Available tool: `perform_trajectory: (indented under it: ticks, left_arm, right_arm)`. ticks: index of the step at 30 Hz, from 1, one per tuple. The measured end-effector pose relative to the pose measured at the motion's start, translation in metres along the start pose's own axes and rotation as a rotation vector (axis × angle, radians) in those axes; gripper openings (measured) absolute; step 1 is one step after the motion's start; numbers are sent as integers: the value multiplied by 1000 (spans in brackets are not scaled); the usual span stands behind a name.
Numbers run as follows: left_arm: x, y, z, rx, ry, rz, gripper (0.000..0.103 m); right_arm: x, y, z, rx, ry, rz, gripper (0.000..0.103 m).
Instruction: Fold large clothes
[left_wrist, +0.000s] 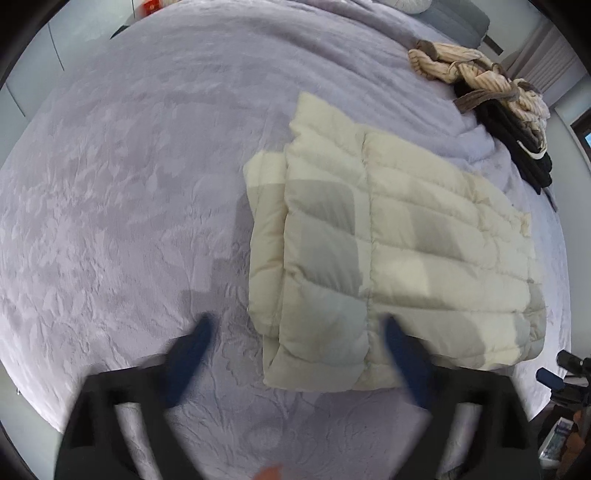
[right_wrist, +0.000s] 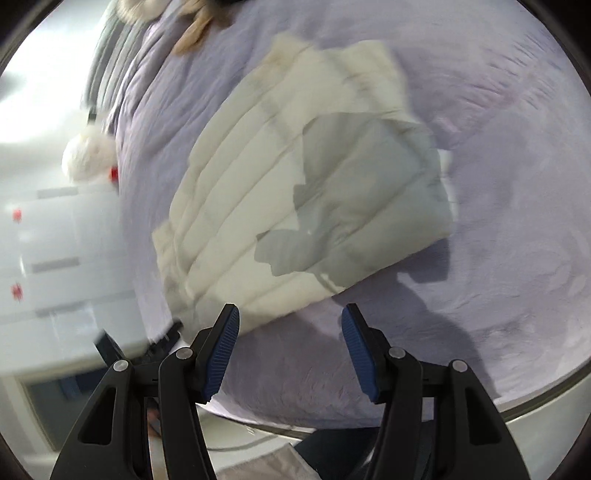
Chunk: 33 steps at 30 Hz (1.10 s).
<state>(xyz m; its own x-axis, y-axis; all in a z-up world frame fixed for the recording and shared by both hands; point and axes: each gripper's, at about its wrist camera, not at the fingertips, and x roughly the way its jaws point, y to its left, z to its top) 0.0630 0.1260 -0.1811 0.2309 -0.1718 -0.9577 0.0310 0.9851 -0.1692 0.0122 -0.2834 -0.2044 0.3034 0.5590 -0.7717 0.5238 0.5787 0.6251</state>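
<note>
One folded cream puffer jacket — one heap of clothes.

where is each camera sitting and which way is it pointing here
Left wrist view: sits on the left gripper, looking steeply down at the folded cream puffer jacket on the lilac bedspread, with a pile of clothes at the far edge; only its own blurred, wide-open fingers show.
Right wrist view: sits on the right gripper, angled down over the bed's edge at the jacket; its open, empty fingers show.
Shared: the jacket and bedspread.
</note>
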Motion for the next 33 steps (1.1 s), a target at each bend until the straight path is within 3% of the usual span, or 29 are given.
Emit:
perform_trajectory:
  ticks: [5,8,12,17,21,23,25,27,28,30,33]
  left_arm:
    - [-8,-4,11,50,-13,2,103]
    - [-9,-2,18,63,-18,2,103]
    - [-8,3,25,70,-44,9,103]
    - [-1,20,44,33,-49,-33,103]
    - [14,35,53,-4,-24,-31,103]
    - [24,42,57,-20,-6,-58,103]
    - [33,48,61,-58,17,-117,103]
    - [46,54,64,-89,56,-196,103]
    - [51,56,65,-97,73,-229,103]
    - [70,61,68,-118,143,-397,103]
    - [88,63,69,-139,195,-525,103]
  right_arm:
    - [13,39,-6,-135,41,-13,67]
    - [16,57,-5,-199,42,-21,82]
    - [22,86,-2,-306,-7,-188,86]
    - [35,99,1,-456,-11,-298,86]
    - [45,103,11,-482,0,-338,86]
    - [49,107,15,-489,-16,-344,79]
    - [57,112,19,-497,-19,-352,40]
    - [67,114,26,-502,-7,-344,22]
    - [73,116,27,-507,-3,-334,20]
    - [82,118,31,-536,-2,-317,19]
    - [94,119,35,-577,-9,-308,19]
